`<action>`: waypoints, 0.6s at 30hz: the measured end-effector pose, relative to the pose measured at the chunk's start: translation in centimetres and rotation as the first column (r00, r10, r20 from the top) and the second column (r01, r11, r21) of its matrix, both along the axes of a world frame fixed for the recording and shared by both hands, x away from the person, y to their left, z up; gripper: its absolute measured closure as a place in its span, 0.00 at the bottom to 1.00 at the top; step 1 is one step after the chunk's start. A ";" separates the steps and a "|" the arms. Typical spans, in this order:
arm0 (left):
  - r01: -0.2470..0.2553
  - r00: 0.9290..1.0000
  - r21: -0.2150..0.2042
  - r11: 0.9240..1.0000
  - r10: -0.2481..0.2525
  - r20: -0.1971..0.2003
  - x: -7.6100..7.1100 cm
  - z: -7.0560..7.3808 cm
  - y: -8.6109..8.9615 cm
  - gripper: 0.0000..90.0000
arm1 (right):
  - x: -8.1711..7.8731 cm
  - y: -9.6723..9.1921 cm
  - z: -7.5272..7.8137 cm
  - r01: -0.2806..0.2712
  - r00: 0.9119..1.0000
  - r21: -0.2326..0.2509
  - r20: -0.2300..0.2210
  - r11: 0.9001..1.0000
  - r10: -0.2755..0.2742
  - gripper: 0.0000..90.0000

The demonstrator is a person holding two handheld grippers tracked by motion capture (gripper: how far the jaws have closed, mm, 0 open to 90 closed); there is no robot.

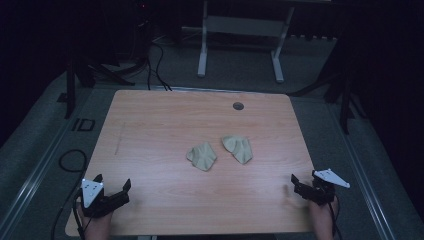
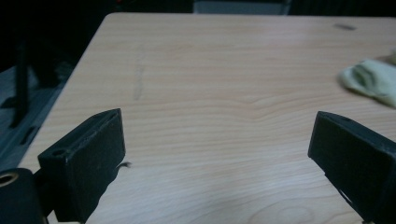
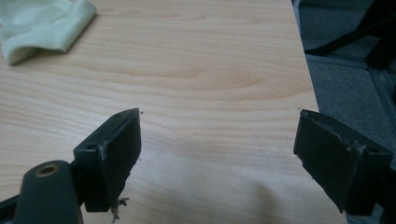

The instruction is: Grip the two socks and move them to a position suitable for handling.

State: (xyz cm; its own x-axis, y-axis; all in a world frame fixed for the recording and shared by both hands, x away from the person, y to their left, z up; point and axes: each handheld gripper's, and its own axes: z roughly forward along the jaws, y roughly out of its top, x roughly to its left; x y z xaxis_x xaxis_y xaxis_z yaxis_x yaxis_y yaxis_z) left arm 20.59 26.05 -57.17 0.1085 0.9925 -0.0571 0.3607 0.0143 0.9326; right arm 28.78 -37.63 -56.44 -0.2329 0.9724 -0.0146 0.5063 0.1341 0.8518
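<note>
Two crumpled pale green cloths lie near the middle of the wooden table (image 1: pixel 150 130): one on the left (image 1: pixel 202 156) and one on the right (image 1: pixel 238 148), a small gap between them. My left gripper (image 1: pixel 113 183) rests at the table's front left corner, jaws open and empty; in its own view the left cloth (image 2: pixel 371 80) lies far off to the right of the gripper (image 2: pixel 217 140). At the front right edge sits my right gripper (image 1: pixel 304 179), also open and empty (image 3: pixel 219 135), with a cloth (image 3: pixel 42 28) at the upper left of its view.
A small round grommet (image 1: pixel 238 106) is set in the table near its far edge. Beyond the table stand a white desk frame (image 1: pixel 240 30) and dark stands with cables (image 1: pixel 155 60). The table's right edge (image 3: pixel 308 79) runs close beside my right gripper.
</note>
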 end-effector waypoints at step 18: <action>-0.021 1.000 -0.081 0.997 0.021 0.002 -0.1 0.2 0.1 0.02 | 0.6 -0.1 -0.1 -0.059 0.991 -0.003 -0.122 0.998 0.058 0.17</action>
